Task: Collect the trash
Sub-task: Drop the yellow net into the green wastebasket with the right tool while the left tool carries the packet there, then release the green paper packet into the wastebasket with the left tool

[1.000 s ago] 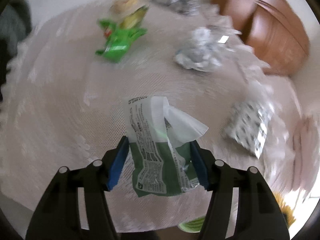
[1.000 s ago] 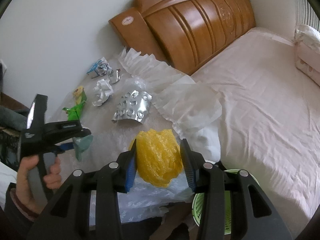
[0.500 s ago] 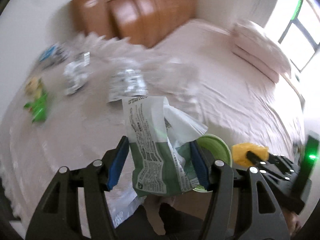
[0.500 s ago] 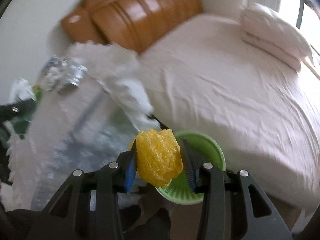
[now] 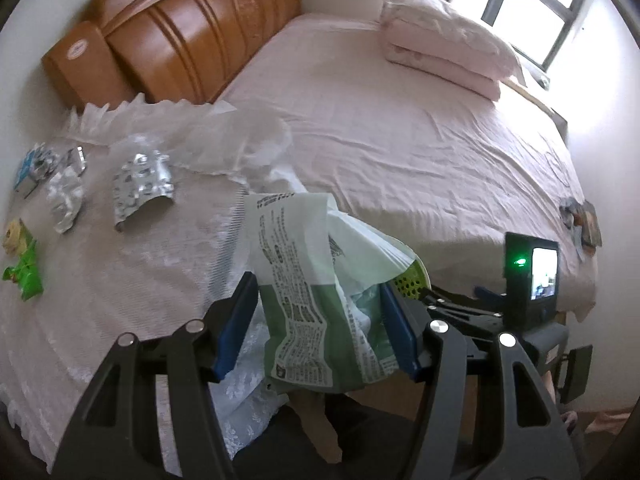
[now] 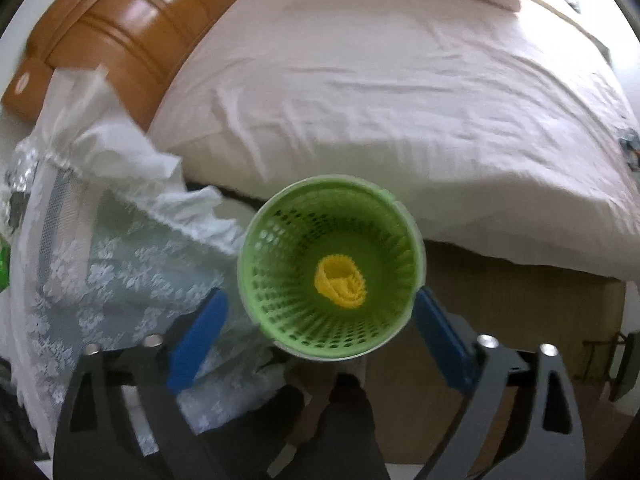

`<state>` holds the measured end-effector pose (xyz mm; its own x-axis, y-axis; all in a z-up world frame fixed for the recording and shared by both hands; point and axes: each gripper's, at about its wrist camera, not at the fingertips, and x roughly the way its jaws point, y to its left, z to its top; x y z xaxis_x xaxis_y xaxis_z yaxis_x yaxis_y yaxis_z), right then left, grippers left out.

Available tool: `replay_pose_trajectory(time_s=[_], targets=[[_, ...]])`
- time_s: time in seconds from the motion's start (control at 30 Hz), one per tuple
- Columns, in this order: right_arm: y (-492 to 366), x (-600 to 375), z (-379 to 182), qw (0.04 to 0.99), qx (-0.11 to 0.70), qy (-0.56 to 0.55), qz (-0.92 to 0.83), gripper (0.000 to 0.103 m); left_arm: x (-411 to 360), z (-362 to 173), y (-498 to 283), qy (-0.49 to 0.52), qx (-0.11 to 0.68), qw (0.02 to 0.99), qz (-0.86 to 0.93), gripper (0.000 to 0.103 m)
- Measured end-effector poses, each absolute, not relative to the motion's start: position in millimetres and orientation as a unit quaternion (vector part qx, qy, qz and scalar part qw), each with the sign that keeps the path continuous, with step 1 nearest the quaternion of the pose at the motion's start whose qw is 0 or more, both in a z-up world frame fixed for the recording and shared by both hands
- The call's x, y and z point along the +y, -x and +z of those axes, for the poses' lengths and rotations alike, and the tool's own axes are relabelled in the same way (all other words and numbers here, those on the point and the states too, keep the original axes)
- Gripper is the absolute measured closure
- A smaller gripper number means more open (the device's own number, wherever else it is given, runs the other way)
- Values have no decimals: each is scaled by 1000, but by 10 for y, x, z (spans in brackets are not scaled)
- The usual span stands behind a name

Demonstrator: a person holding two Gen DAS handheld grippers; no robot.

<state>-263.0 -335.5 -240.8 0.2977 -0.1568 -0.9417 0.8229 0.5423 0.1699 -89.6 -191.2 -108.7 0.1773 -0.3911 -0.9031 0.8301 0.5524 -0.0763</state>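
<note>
In the left wrist view my left gripper (image 5: 320,328) is shut on a green-and-white printed wrapper (image 5: 304,300) with white tissue sticking out of it. A sliver of the green perforated bin (image 5: 412,280) shows behind the wrapper, with the right gripper's body beside it. In the right wrist view my right gripper (image 6: 320,332) hangs over the green bin (image 6: 276,308), its jaws opening wide with nothing between the blue pads (image 6: 196,336). The yellow crumpled ball (image 6: 340,284) lies at the bottom of the bin.
On the lace-covered table (image 5: 120,280) lie a silver foil piece (image 5: 142,184), a crumpled silver wrapper (image 5: 66,200), a blue-white packet (image 5: 32,166) and a green wrapper (image 5: 24,272). A bed (image 5: 400,120) with a wooden headboard (image 5: 180,36) and a folded quilt (image 5: 444,44) stands behind.
The right gripper swung from the table over the bin, sank, opened and let the yellow ball fall in. The left gripper carried the wrapper from above the table toward the bin.
</note>
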Motion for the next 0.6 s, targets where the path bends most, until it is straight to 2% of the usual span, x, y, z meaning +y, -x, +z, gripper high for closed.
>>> replay_pose_trajectory(time_s=[0.37, 0.6], targets=[[3290, -3506, -1980, 735, 457, -331, -376, 3, -2510, -1483, 1197, -283, 503, 681, -450, 43], [3566, -3563, -1724, 737, 460, -291, -401, 2, -2933, -1961, 1445, -328, 519, 638, -464, 16]])
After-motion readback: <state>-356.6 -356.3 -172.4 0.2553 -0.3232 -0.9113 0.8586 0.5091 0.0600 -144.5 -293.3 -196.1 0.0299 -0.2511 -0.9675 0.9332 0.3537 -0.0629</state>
